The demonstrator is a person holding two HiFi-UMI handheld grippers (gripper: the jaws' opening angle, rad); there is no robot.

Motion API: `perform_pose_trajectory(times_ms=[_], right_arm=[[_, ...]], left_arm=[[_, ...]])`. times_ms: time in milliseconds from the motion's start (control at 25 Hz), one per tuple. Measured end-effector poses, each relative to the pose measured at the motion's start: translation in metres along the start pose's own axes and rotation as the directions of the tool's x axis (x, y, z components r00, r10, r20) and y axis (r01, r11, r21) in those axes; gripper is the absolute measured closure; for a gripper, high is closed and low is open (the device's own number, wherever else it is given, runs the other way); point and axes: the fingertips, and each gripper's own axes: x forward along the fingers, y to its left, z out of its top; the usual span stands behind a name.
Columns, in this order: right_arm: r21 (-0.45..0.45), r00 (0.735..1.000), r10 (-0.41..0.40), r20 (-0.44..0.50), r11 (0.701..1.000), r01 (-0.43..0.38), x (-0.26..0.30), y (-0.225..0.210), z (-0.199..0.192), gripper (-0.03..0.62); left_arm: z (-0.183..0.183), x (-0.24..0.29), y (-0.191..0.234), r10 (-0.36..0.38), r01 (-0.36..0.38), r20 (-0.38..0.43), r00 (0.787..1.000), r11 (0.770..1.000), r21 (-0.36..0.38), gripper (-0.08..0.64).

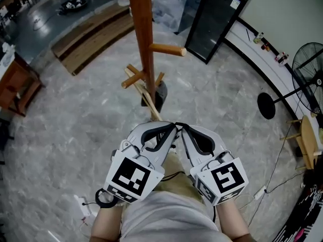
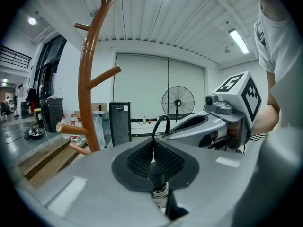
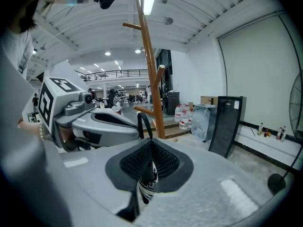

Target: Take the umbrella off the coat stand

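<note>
The wooden coat stand [image 1: 144, 39] rises from the floor just ahead of me, with pegs sticking out at several heights. My left gripper [image 1: 170, 126] and right gripper [image 1: 180, 126] meet tip to tip in front of it. Each is shut on the umbrella's thin black strap [image 2: 160, 122], which arches from one pair of jaws to the other. In the left gripper view the umbrella [image 2: 161, 190] shows under the shut jaws as a dark handle and black-and-white patterned fabric. It shows the same way in the right gripper view [image 3: 147, 186]. From the head view the grippers hide it.
A tall black cabinet [image 1: 214, 19] leans at the back right wall. A floor fan [image 1: 308, 64] and a small wooden stool [image 1: 308, 140] stand at the right. A low wooden platform [image 1: 91, 34] lies behind the stand, and a wooden table [image 1: 17, 82] sits at the left.
</note>
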Motion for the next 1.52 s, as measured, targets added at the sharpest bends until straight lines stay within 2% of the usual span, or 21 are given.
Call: perform_pose_trajectory(times_ms=[760, 1520], right_arm=[[0.098, 0.994, -0.109, -0.020, 0.989, 0.111, -0.019, -0.031, -0.031, 0.588], [0.109, 0.991, -0.126, -0.051, 0.985, 0.131, -0.023, -0.039, -0.044, 0.588]], left_arm=[[-0.017, 0.029, -0.026, -0.109, 0.111, -0.056, 0.992, 0.994, 0.019, 0.541], [-0.028, 0.040, -0.033, -0.130, 0.132, -0.094, 0.987, 0.991, 0.016, 0.541]])
